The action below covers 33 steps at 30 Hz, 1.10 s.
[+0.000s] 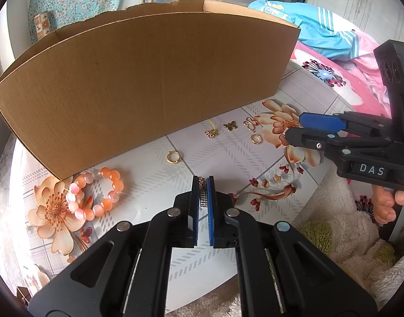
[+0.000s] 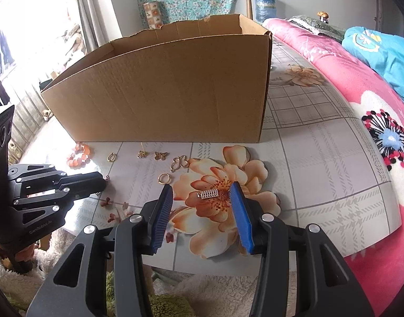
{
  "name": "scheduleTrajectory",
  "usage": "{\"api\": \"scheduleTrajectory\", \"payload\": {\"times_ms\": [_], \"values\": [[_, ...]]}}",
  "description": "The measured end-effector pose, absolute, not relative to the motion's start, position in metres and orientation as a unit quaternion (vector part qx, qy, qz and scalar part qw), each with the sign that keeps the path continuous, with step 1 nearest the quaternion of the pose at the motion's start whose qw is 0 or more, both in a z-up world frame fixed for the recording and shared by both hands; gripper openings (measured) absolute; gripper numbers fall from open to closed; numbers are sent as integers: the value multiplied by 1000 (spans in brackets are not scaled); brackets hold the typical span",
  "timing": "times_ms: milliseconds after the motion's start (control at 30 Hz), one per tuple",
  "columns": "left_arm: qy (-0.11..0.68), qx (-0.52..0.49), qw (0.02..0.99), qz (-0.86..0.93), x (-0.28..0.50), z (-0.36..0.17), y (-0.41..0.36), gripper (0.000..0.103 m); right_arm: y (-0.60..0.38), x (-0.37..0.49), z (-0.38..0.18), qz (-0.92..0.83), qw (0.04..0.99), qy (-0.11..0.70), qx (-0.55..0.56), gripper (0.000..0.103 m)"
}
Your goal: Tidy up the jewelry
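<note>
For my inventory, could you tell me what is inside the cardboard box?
Only the cardboard box's bare inner walls near the rim show; its front wall hides the floor, so any contents cannot be seen.

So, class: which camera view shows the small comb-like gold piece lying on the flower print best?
The right wrist view: the comb-like gold piece lies unobstructed between the open right gripper fingers. In the left wrist view that gripper's fingers hide nearly all of it.

Between my left pads I pinch a small metal comb-like clasp (image 1: 202, 195), a matching one (image 2: 208, 194) lies flat on the printed flower, and bead bracelet (image 1: 96, 192), gold rings (image 1: 173, 156) and butterfly charms (image 1: 230, 125) (all loose) line the cardboard box (image 1: 138, 84)
</note>
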<state>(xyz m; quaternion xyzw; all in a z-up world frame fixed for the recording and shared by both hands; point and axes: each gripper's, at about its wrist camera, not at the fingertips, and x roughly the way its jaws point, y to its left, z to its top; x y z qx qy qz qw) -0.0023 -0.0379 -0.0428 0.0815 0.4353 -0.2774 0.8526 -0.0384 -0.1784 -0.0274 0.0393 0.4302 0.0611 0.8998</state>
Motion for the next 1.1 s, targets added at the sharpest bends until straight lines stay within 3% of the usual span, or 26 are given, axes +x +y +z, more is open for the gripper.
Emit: {"api": "scheduleTrajectory", "payload": {"times_ms": [200,300,467,533,867,900,1100], "values": [[435,78,852,-280,-2,-44,-36,5,-176,-33,-30,54,899,434,17,43],[435,77,852,-282,-2,-44,-34,5,-176,-31,-33,56,895,443,10,32],[435,75,851,-285,-1,-43,-32,5,-173,-29,-36,60,892,447,-16,25],[435,75,851,-285,-2,-43,-32,5,-174,-28,-36,67,890,451,-14,15],[434,74,851,-286,-2,-43,-32,5,-178,-28,-35,79,889,450,16,14],[434,75,851,-287,-2,-42,-32,5,-178,-29,-34,79,890,449,17,4],[434,75,849,-291,-1,-41,-31,5,-178,-32,-28,75,894,441,19,4]]}}
